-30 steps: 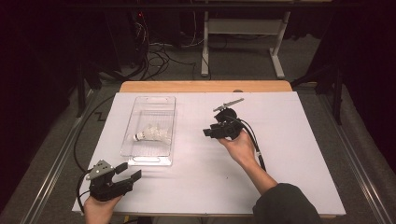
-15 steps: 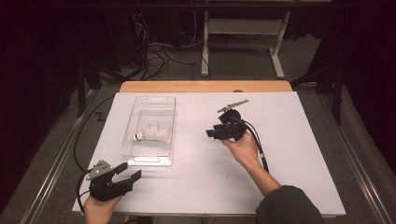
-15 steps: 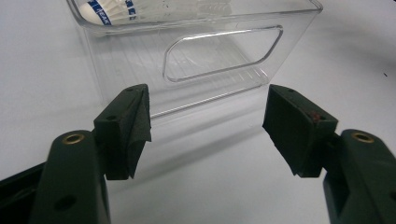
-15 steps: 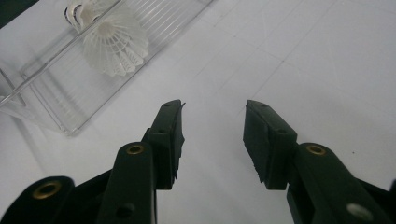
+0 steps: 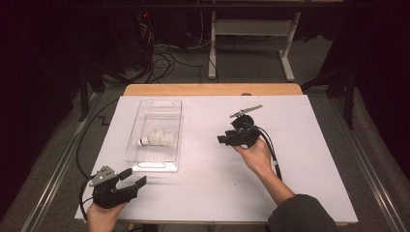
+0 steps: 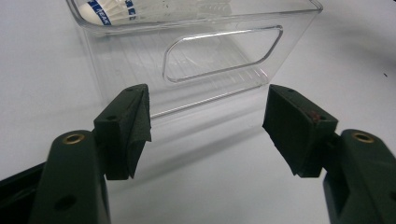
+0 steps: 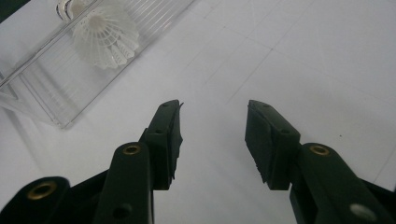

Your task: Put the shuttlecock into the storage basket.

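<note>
A clear plastic bin (image 5: 162, 113) lies left of centre on the white table, with white shuttlecocks (image 5: 157, 138) inside it. My left gripper (image 5: 134, 177) rests near the front left corner, open, its jaws pointing at the bin's near end wall (image 6: 130, 60) from a short way off. A shuttlecock with a blue band (image 6: 140, 7) lies behind that wall. My right gripper (image 5: 222, 140) hovers at mid table, to the right of the bin, and points left. Its jaws have just been opening and nothing is between them (image 7: 212, 135). A shuttlecock (image 7: 105, 37) in the bin (image 7: 51, 88) lies ahead and to their left.
A white sheet (image 5: 300, 159) covers the table, and a wooden edge (image 5: 212, 90) shows at the far side. Black cables (image 5: 270, 150) trail from both grippers. Beyond the table, metal legs and loose wires stand on the dark floor.
My right gripper has drifted slightly to the right. The left gripper, the bin and the shuttlecocks are as before.
</note>
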`<state>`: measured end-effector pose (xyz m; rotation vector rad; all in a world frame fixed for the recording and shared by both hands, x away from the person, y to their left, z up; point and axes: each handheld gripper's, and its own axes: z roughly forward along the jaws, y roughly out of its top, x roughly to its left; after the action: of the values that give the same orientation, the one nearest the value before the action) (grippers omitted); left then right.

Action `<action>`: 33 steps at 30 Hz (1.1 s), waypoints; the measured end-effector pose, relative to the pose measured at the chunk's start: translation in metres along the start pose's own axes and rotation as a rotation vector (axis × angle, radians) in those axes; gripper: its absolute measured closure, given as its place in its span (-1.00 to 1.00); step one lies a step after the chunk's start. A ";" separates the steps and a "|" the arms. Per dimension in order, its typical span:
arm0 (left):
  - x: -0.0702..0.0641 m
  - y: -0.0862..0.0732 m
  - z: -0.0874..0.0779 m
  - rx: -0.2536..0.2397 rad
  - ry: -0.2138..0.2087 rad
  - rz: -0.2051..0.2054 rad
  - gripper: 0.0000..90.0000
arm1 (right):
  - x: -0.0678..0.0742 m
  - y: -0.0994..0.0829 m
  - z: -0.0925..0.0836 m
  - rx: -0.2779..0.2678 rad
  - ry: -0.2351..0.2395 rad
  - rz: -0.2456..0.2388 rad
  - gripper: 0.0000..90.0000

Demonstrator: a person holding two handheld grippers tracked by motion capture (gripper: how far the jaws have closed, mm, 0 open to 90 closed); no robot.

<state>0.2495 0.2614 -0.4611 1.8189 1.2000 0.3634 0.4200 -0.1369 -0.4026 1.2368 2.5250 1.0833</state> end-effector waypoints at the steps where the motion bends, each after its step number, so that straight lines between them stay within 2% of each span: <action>1: 0.000 0.000 0.000 0.000 0.000 0.000 -0.27 | -0.001 -0.001 -0.001 -0.001 0.000 0.001 0.24; 10: 0.000 0.000 0.000 -0.001 0.003 0.001 -0.28 | -0.002 -0.004 -0.003 0.004 -0.007 0.005 0.16; 12: 0.000 0.000 0.000 -0.002 0.007 0.003 -0.28 | -0.001 -0.004 -0.003 0.014 -0.023 0.012 0.08; 16: 0.000 0.000 -0.001 -0.007 0.007 0.002 -0.28 | 0.000 -0.006 -0.003 0.007 -0.050 0.006 0.08; 33: 0.000 0.000 0.000 -0.004 0.007 0.002 -0.28 | -0.005 -0.013 -0.008 0.010 -0.057 0.006 0.00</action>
<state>0.2492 0.2616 -0.4607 1.8175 1.2014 0.3731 0.4114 -0.1502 -0.4062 1.2605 2.4896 1.0227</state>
